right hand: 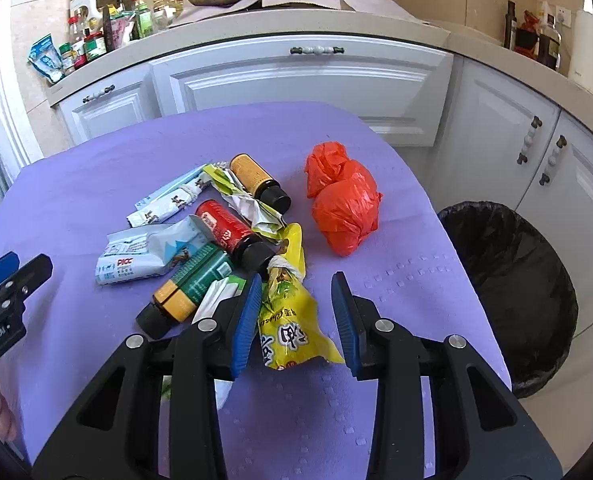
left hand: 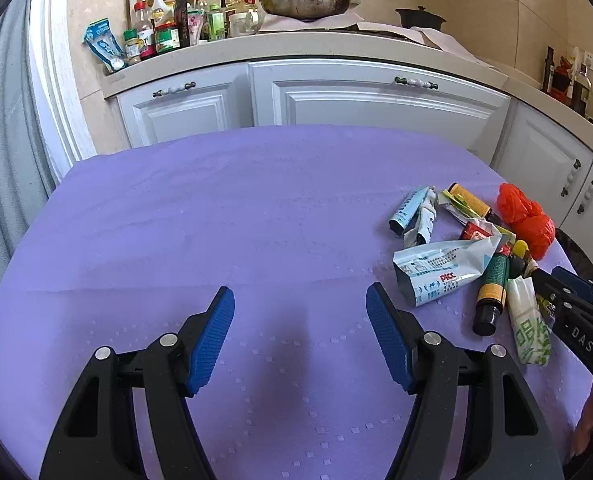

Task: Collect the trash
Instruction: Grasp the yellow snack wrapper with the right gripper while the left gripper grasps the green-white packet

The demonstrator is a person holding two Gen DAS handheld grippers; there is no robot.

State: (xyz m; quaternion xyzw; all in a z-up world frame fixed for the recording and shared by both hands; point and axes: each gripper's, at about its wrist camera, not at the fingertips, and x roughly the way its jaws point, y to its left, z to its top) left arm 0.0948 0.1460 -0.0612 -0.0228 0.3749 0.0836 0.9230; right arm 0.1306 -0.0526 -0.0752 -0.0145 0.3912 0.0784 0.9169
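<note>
A pile of trash lies on the purple tablecloth. It holds a yellow snack wrapper, a green and yellow bottle, a red bottle, an orange-labelled bottle, a white PICC pouch and a knotted orange plastic bag. My right gripper is open, its jaws on either side of the yellow wrapper, just above it. My left gripper is open and empty over bare cloth, left of the pile. The PICC pouch lies nearest it.
A bin with a black liner stands on the floor right of the table. White kitchen cabinets and a counter crowded with bottles, a pan and a pot run behind the table. A white and green wrapper lies at the pile's near edge.
</note>
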